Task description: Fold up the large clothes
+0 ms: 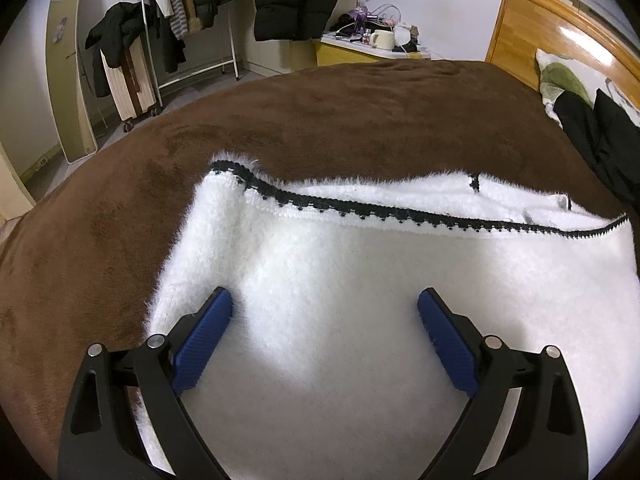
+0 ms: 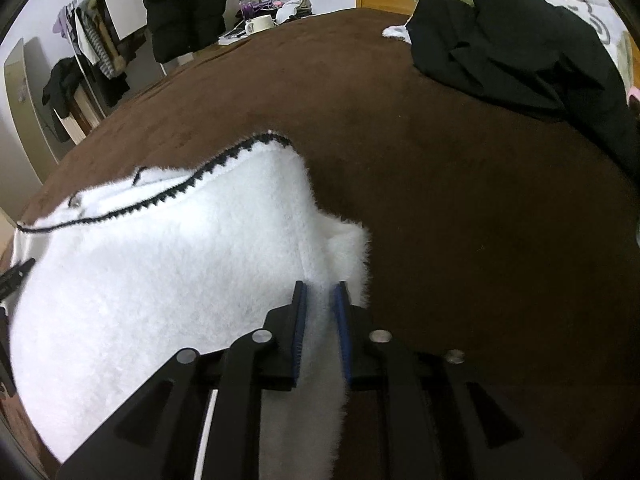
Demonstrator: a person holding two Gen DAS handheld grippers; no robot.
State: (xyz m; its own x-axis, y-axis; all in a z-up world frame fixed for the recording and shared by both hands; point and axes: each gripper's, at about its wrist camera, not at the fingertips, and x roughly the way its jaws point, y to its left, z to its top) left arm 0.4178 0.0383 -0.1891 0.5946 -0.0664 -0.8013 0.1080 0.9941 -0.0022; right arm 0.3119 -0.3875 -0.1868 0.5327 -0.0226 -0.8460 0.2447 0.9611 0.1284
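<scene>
Blue-padded fingers of the left gripper stand wide apart over the near part of the white fluffy sweater, pinching nothing; its left pad sits right at a raised lengthwise fold along the garment's left side, while the right pad hovers over flat pile. Across from it, the right gripper has its jaws drawn narrow on a ridge of the sweater's right-hand edge — white fleece fills the slim gap between the pads, so it looks to be gripping that edge, near the brown blanket that covers the bed.

The sweater lies spread on the near side of the bed, its black crocheted trim running crosswise along the far border, roughly parallel to the bed's near edge; so the garment's long axis lies left to right between the two grippers, and both side edges stretch away from the cameras toward that trim.

What the coming fold seems to turn on: the right side is already in hand, the left is not; the left gripper is nearer the left fold, which lies just off its left finger, so a small shift leftward and a closing would probably match the grips. A black garment rests well apart, toward the headboard corner.
</scene>
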